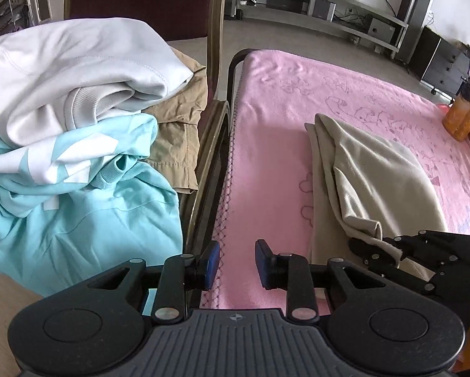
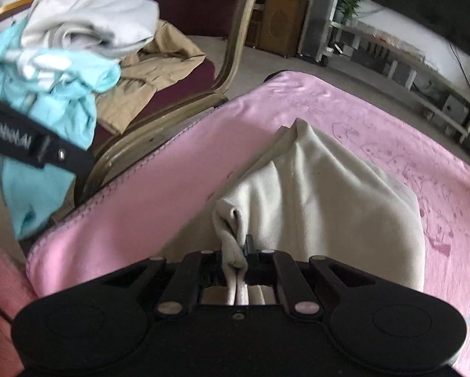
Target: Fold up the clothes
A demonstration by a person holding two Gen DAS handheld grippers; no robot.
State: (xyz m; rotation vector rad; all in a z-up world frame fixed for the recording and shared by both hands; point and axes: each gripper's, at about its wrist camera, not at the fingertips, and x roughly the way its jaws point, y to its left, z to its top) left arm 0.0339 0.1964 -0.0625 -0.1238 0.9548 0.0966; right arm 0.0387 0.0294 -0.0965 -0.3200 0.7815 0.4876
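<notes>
A cream garment (image 1: 370, 182) lies partly folded on the pink blanket (image 1: 275, 119). My right gripper (image 2: 238, 251) is shut on a bunched edge of the cream garment (image 2: 313, 194), and the cloth runs back between its fingers. In the left wrist view that right gripper (image 1: 379, 248) shows at the lower right, clamped on the garment's near corner. My left gripper (image 1: 236, 259) hovers over the blanket's left edge with blue pads (image 1: 211, 257) apart and nothing between them. A pile of clothes sits on the chair to the left: white top (image 1: 78, 72), turquoise sweatshirt (image 1: 84, 194), tan trousers (image 1: 178, 125).
The chair (image 1: 217, 47) with a dark red back and brass frame stands against the table's left edge. An orange bottle (image 1: 464, 106) stands at the blanket's far right. Shelving with electronics (image 1: 323, 3) lines the back wall. The left gripper's body (image 2: 37, 144) crosses the right wrist view at left.
</notes>
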